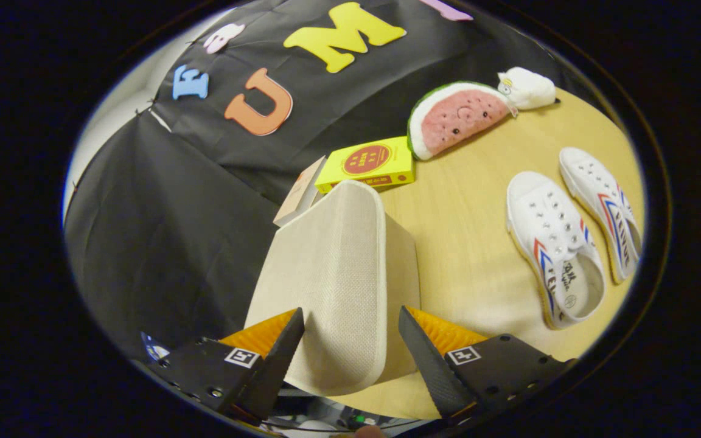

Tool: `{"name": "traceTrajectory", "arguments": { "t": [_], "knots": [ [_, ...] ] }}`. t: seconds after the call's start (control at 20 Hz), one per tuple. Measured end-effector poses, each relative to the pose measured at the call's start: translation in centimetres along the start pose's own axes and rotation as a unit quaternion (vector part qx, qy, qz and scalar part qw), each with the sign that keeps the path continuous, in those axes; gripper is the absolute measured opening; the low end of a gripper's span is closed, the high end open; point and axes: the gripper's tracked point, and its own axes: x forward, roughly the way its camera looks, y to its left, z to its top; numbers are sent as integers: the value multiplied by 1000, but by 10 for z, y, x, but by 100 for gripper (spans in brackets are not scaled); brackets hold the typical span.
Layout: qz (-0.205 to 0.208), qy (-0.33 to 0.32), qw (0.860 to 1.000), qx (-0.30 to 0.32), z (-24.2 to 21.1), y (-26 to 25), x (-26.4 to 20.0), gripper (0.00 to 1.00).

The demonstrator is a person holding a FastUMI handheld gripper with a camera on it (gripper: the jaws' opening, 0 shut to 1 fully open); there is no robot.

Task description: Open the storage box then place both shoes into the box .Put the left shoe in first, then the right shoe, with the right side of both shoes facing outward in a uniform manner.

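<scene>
A: Gripper view: what are the tongs at?
B: The gripper point(350, 340) stands spread, a fabric box point(341, 267) between its fingers; whether they touch it I cannot tell.
A: And the shoes?
B: Two white shoes lie side by side on the wooden table point(466, 213), right of the box: one shoe point(554, 246) nearer it, the other shoe point(603, 210) further right.
A: Beyond the box?
B: A yellow book point(369, 164), a watermelon plush point(457, 115), a white plush point(527, 88).
</scene>
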Motion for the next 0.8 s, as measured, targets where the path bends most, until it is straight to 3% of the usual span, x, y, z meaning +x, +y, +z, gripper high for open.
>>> {"name": "traceTrajectory", "arguments": {
  "t": [0.2,0.45,0.8],
  "knots": [
    [44,30,994,99,1,3,17,95],
    [66,48,991,102,4,11,20,93],
    [46,36,994,92,25,8,-8,30]
  ]
}}
